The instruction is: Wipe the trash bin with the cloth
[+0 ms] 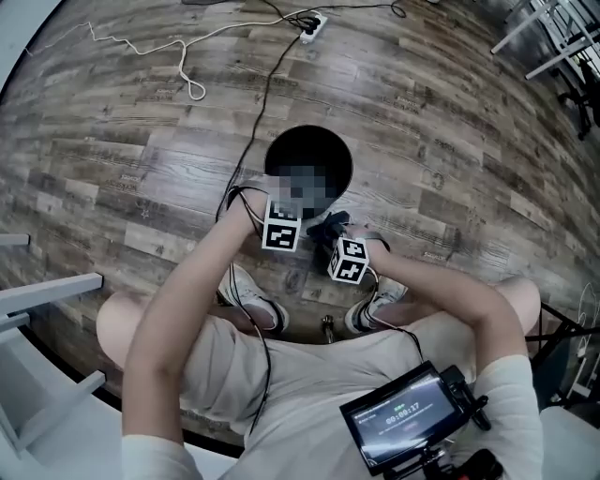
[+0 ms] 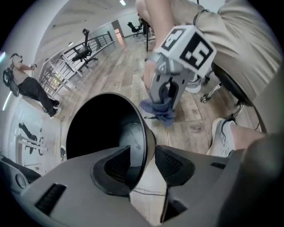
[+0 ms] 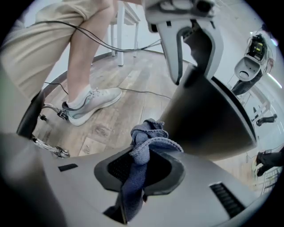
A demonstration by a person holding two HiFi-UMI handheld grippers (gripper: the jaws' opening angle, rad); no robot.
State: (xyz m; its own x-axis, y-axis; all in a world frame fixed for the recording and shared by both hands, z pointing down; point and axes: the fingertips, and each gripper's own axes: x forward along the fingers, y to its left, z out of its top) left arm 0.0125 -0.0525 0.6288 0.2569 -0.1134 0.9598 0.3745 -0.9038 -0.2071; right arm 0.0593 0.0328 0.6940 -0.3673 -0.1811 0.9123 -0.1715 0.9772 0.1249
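Observation:
The black round trash bin (image 1: 323,150) stands on the wood floor in front of the person's feet. My left gripper (image 2: 148,162) straddles the bin's rim (image 2: 144,133), one jaw inside and one outside. The inner pad stands clear of the wall, so the jaws are open. My right gripper (image 3: 144,166) is shut on a blue cloth (image 3: 146,142), which bunches up above the pads and hangs below them. It holds the cloth (image 2: 162,111) just beside the bin's outer wall (image 3: 208,119); whether the cloth touches the wall I cannot tell.
The person's shoes (image 1: 253,298) and a chair base (image 3: 49,148) sit close behind the bin. Cables and a power strip (image 1: 312,26) lie on the floor beyond it. White furniture (image 1: 47,291) stands at the left. Another person (image 2: 31,88) and office chairs are far off.

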